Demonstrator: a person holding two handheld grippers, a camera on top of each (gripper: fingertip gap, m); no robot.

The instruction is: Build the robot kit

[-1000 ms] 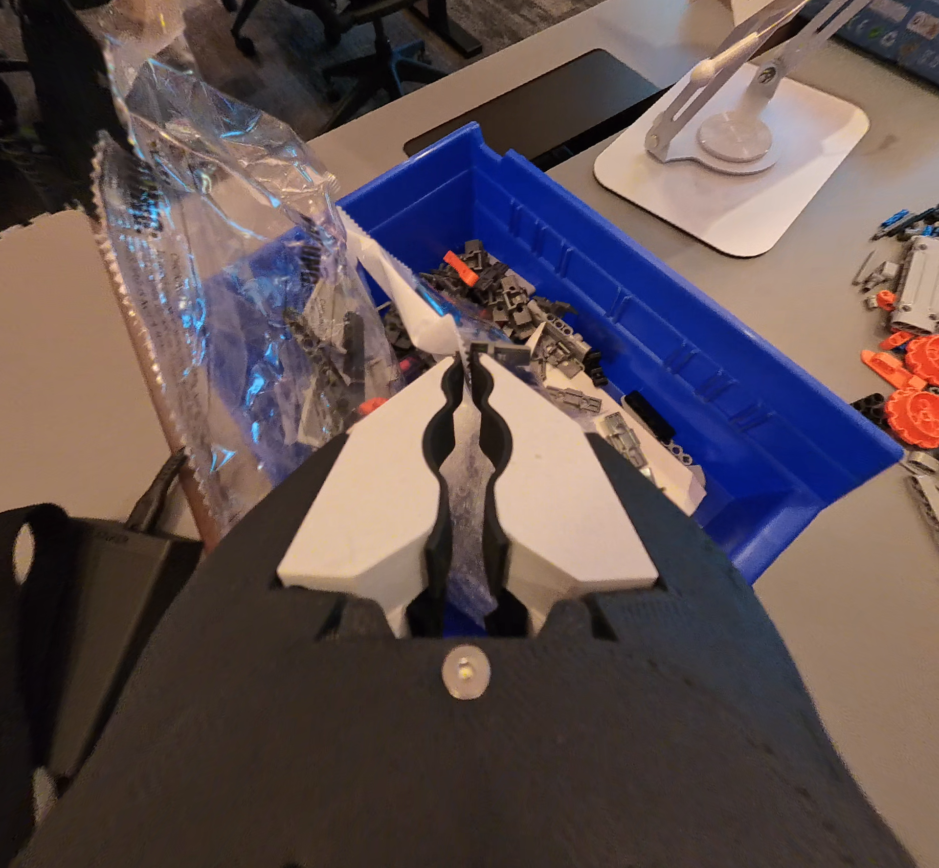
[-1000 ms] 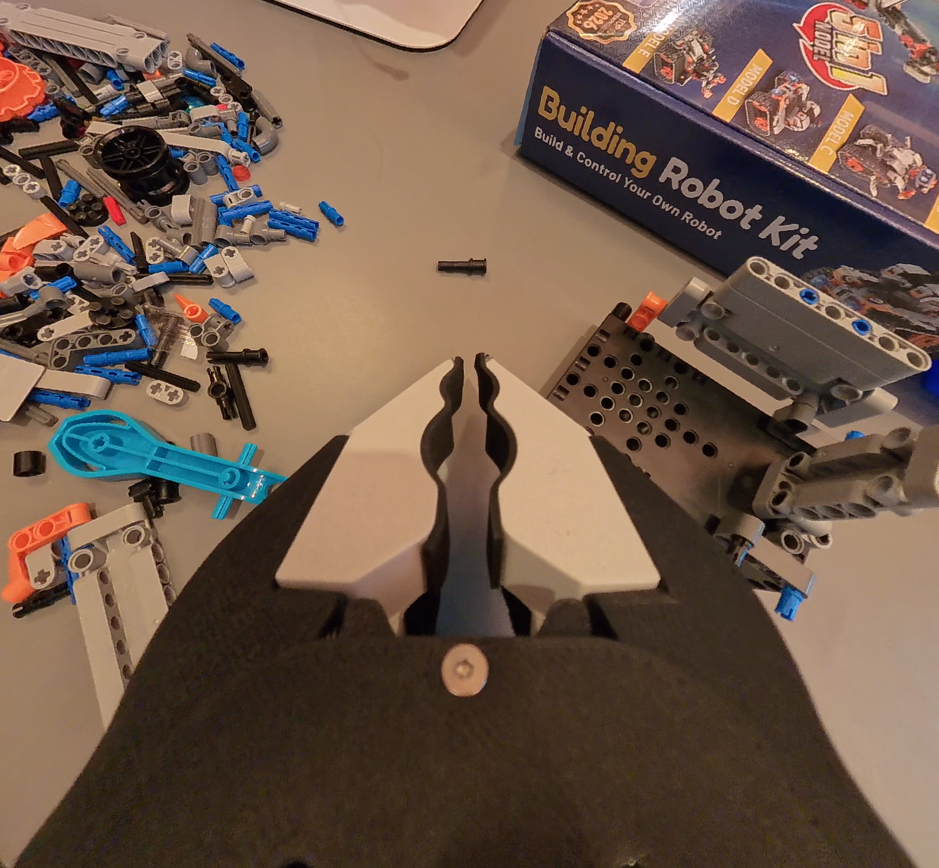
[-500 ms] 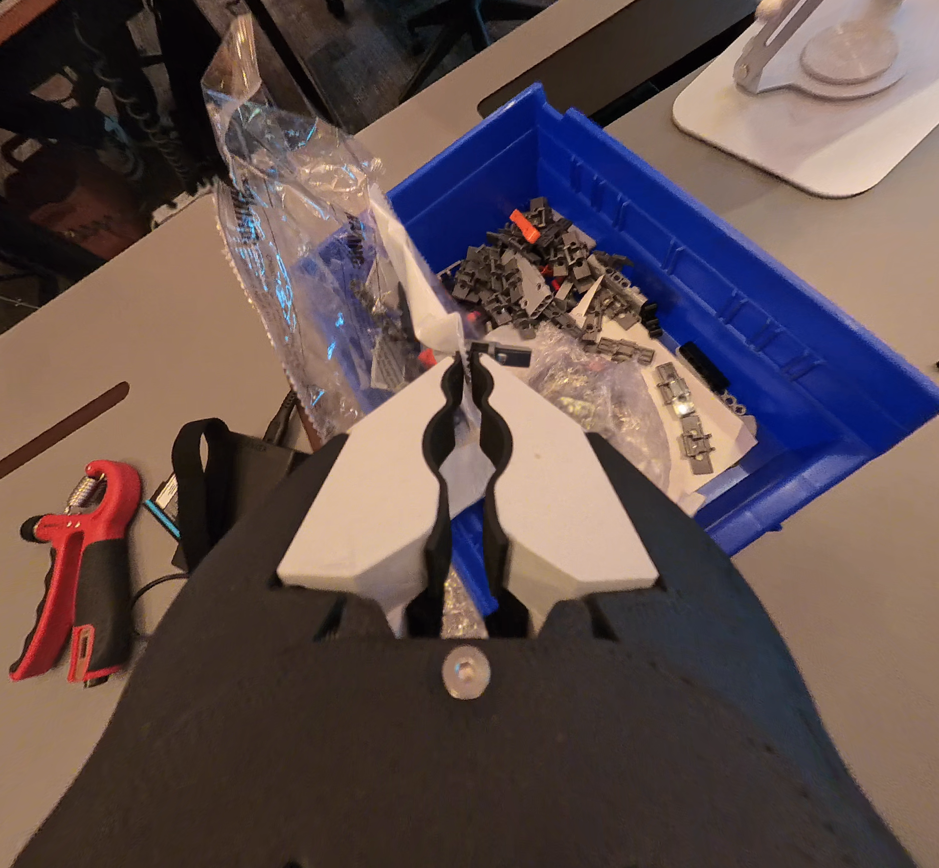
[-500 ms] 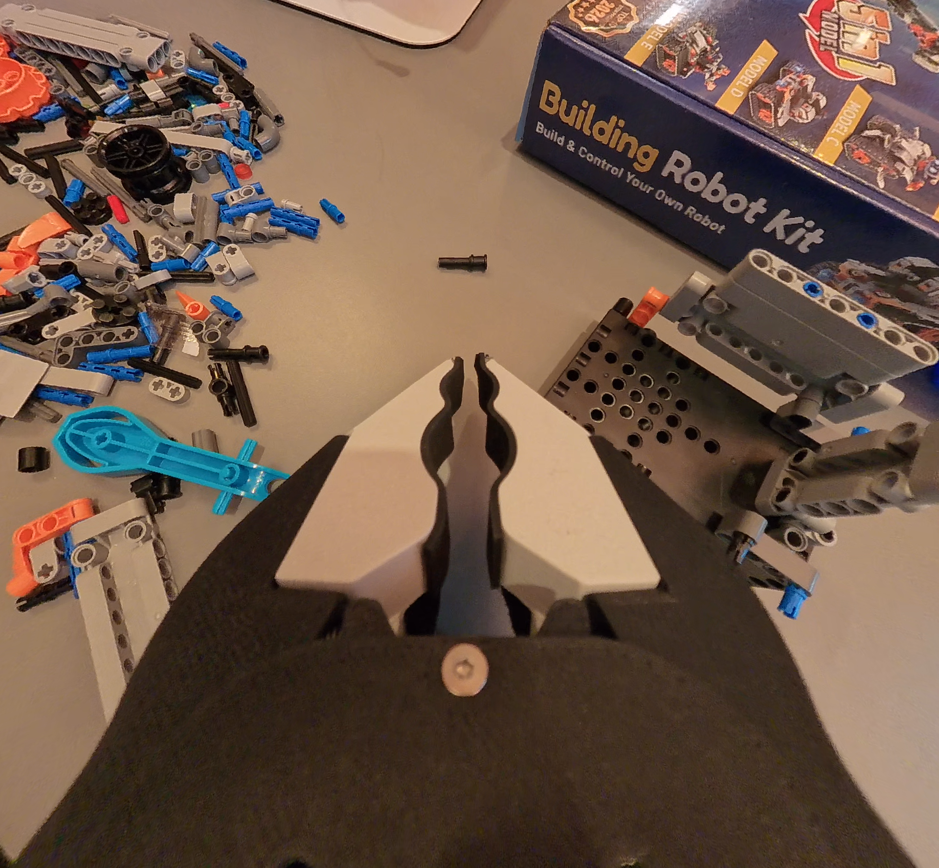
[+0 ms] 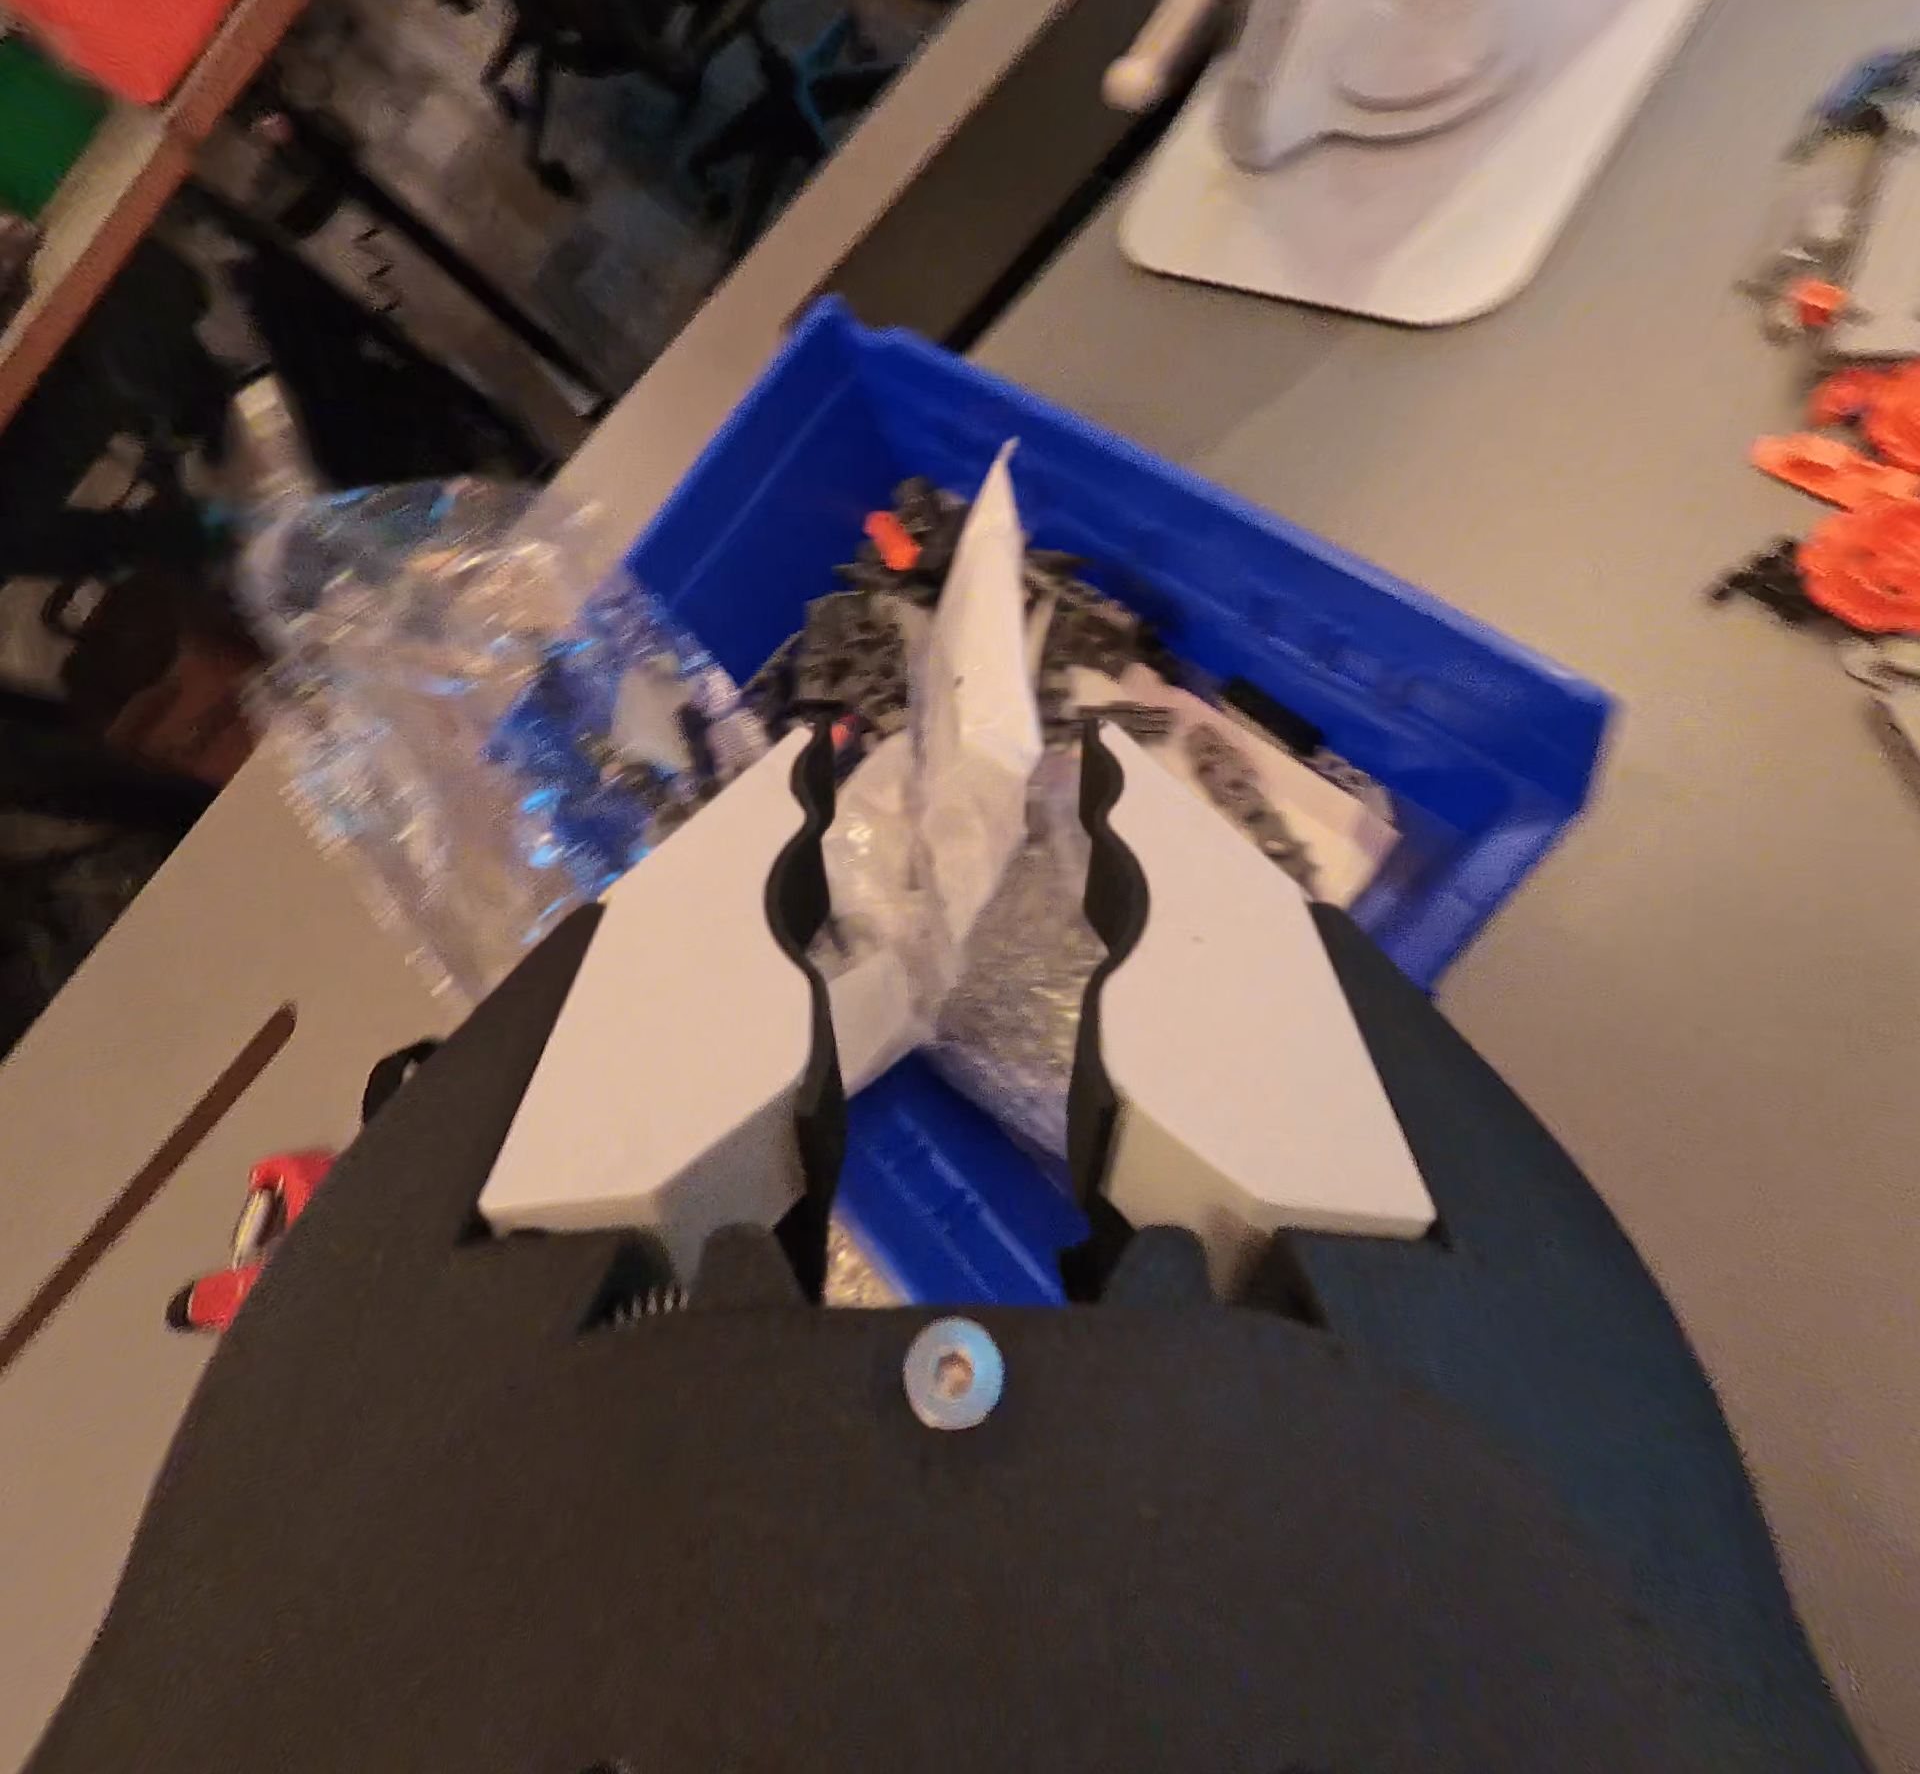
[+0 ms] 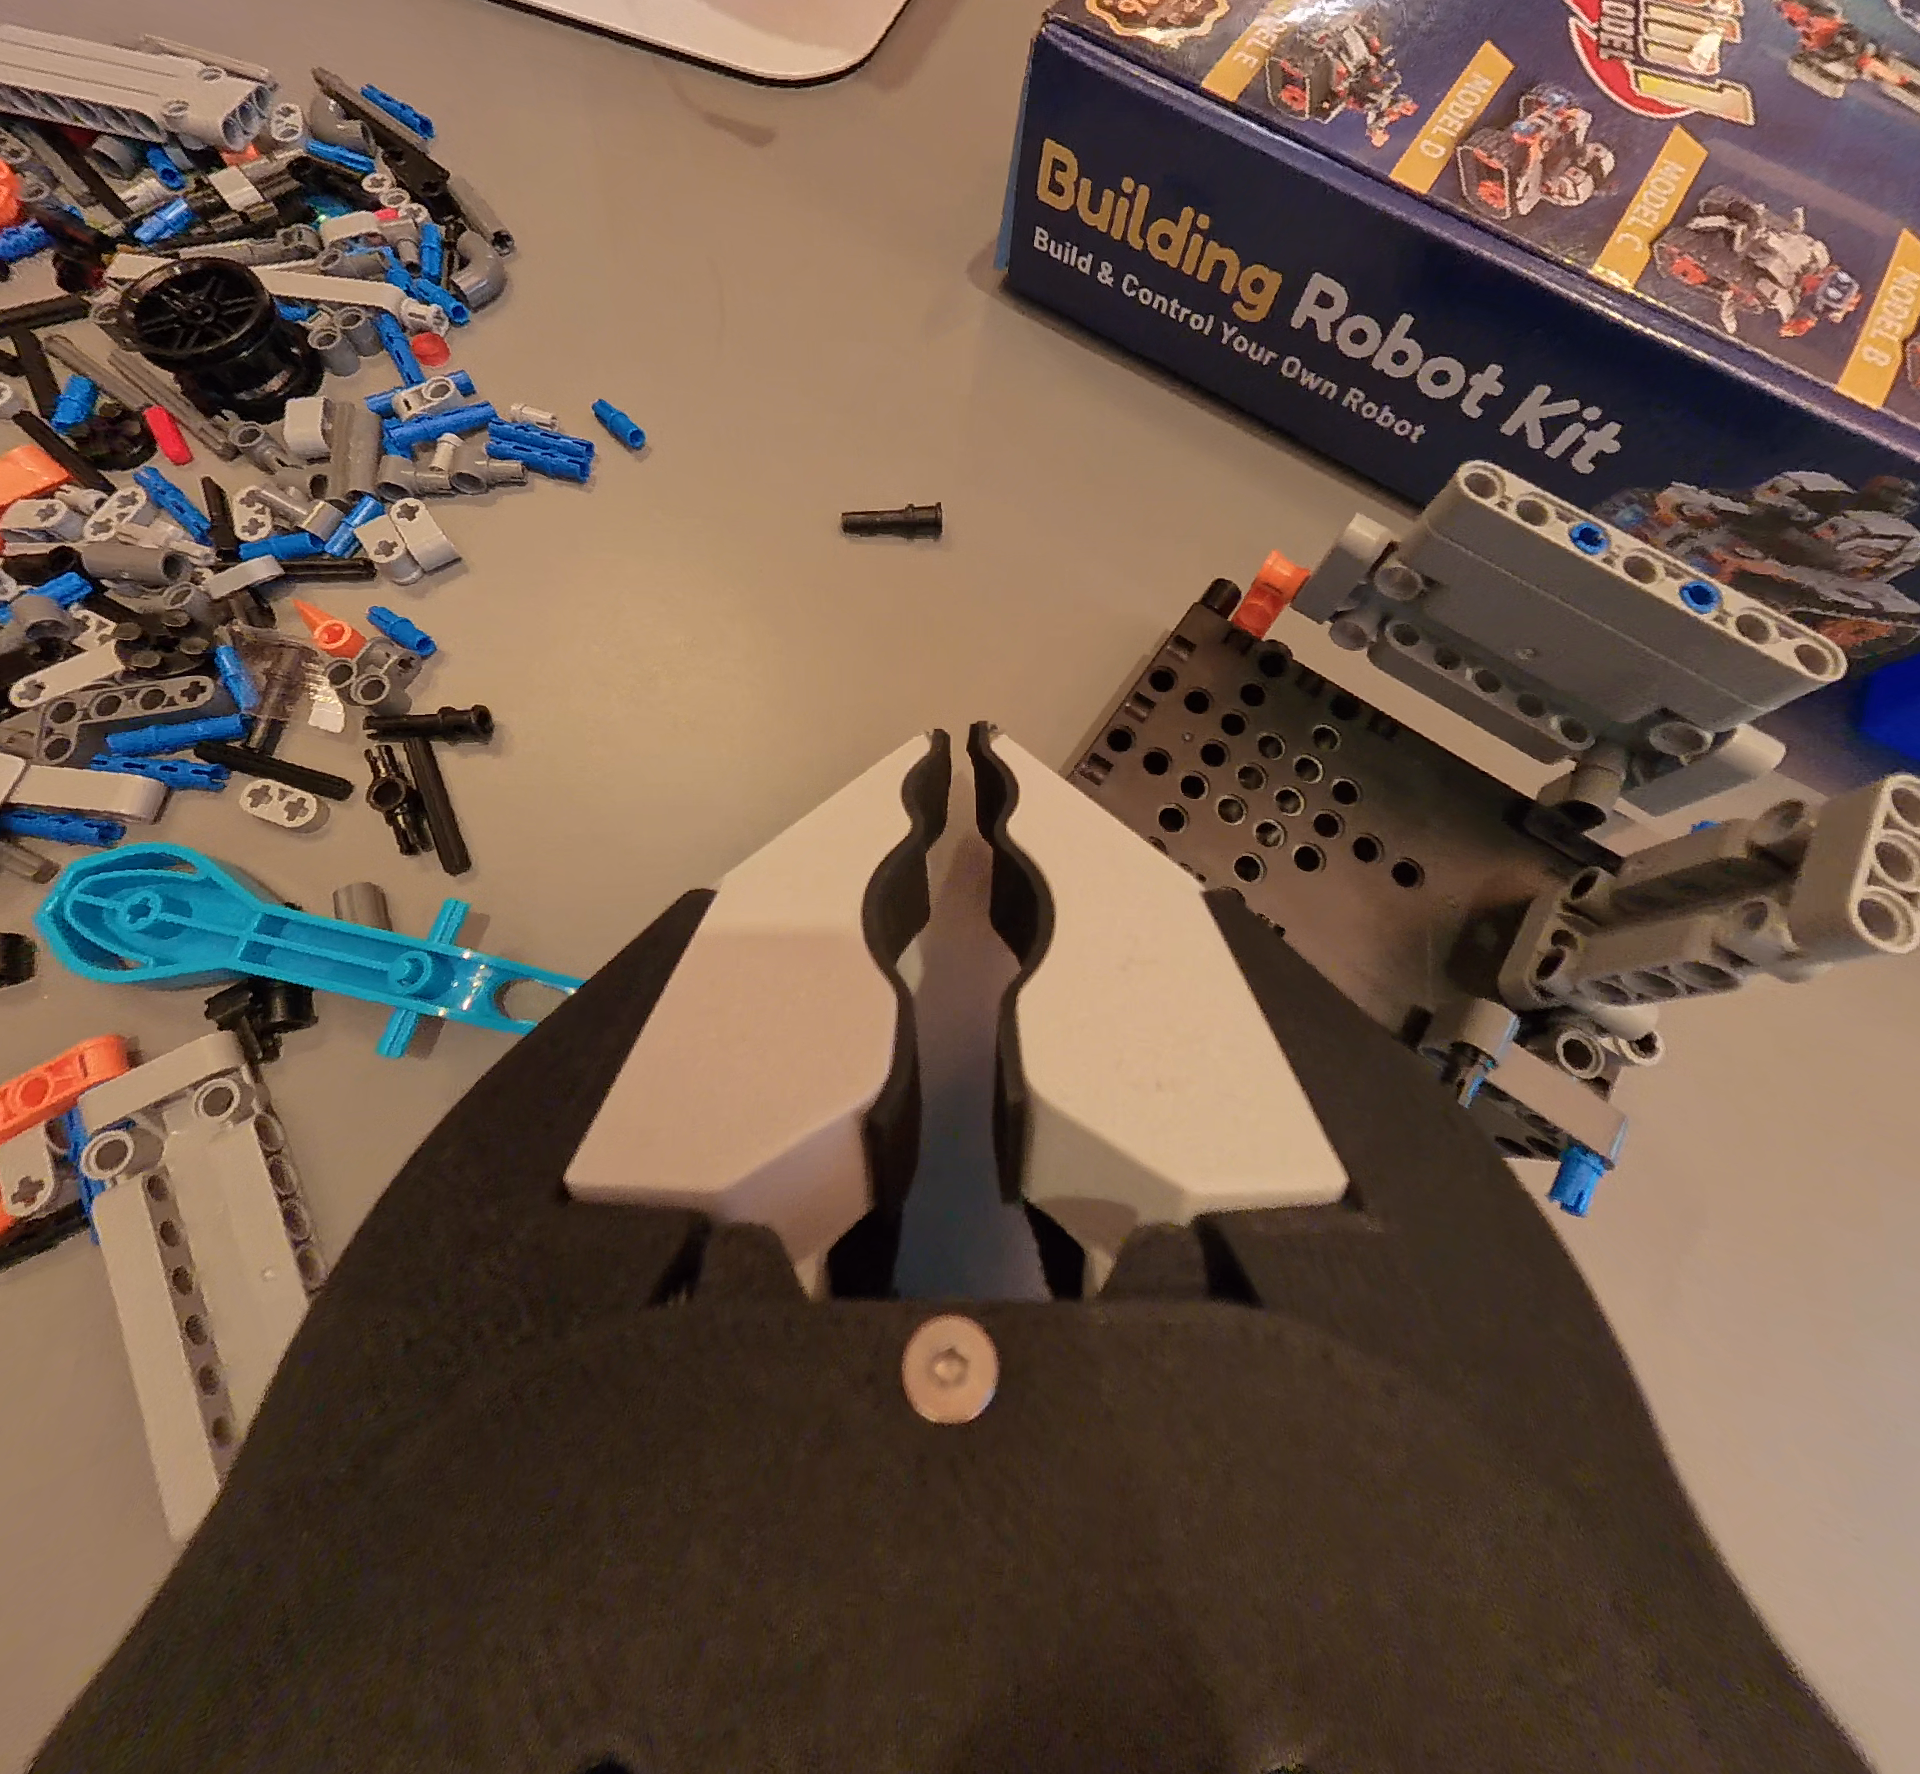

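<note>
My left gripper [image 5: 951, 735] is open above the near end of a blue bin [image 5: 1299, 602] that holds dark grey building parts. A clear plastic bag [image 5: 416, 644] with a white paper strip [image 5: 977, 644] hangs loose between and beyond the fingers, over the bin's left rim. This view is blurred. My right gripper [image 6: 958, 737] is shut and empty, low over the grey table. It points at a lone black pin [image 6: 891, 519], beside a black perforated plate [image 6: 1257, 799] with grey beams attached.
A pile of loose blue, grey, black and orange parts [image 6: 239, 477] and a turquoise lever piece [image 6: 249, 935] lie left of the right gripper. A dark blue kit box [image 6: 1455, 166] stands at the back right. A white stand base [image 5: 1403, 166] sits behind the bin. The tips of one gripper are about 65 cm away from the tips of the other. The right tips stand about 5 cm off the black perforated plate [image 6: 1257, 799]. Measured from the fingertips, the lone black pin [image 6: 891, 519] is 7 cm or so from the right gripper and 55 cm from the left.
My left gripper has opened and let go of the plastic bag, and has pulled back and up. The bag has dropped toward the bin. The right gripper has barely moved.
</note>
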